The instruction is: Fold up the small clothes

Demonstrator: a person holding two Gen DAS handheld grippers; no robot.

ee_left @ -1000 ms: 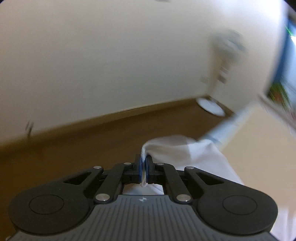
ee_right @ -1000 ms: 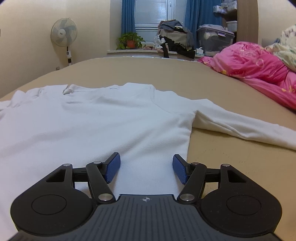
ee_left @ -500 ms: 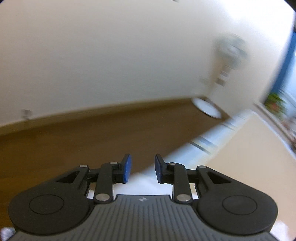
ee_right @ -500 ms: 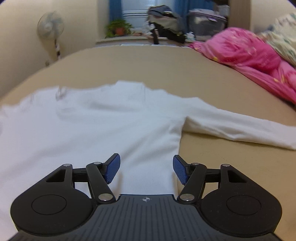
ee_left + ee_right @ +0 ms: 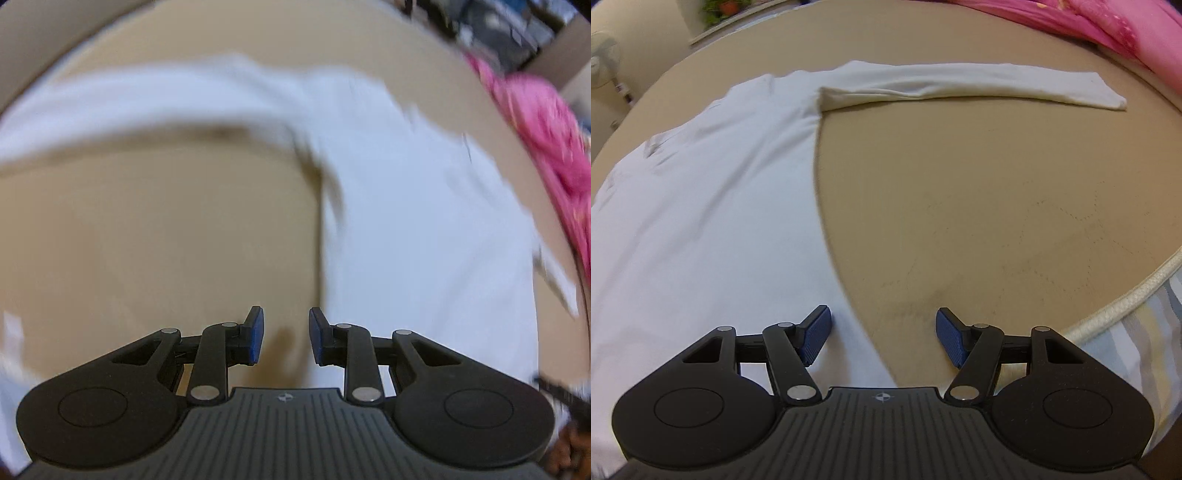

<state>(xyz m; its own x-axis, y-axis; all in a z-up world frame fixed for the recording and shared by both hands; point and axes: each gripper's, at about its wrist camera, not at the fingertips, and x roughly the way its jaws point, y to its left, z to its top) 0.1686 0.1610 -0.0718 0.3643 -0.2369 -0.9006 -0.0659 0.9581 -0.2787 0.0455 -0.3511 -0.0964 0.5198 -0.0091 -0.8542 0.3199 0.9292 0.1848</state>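
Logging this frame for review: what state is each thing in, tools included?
White shirt: spread flat, unfolded.
Right sleeve: stretched out sideways on the bed.
Left tool: open, empty, jaws recently opened.
Right tool: open wide, empty, over the shirt's side edge.
Pink blanket: bunched, apart.

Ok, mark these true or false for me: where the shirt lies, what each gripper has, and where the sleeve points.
1. The white long-sleeved shirt lies spread on the tan bed sheet. True.
2. The right gripper is clamped on the shirt's hem. False: its jaws stand open, nothing pinched between them.
3. The left gripper is open and empty. True.
4. The sleeve is folded across the shirt's body. False: it stretches straight out to the side on the sheet.
5. A pink quilt lies beyond the sleeve. True.
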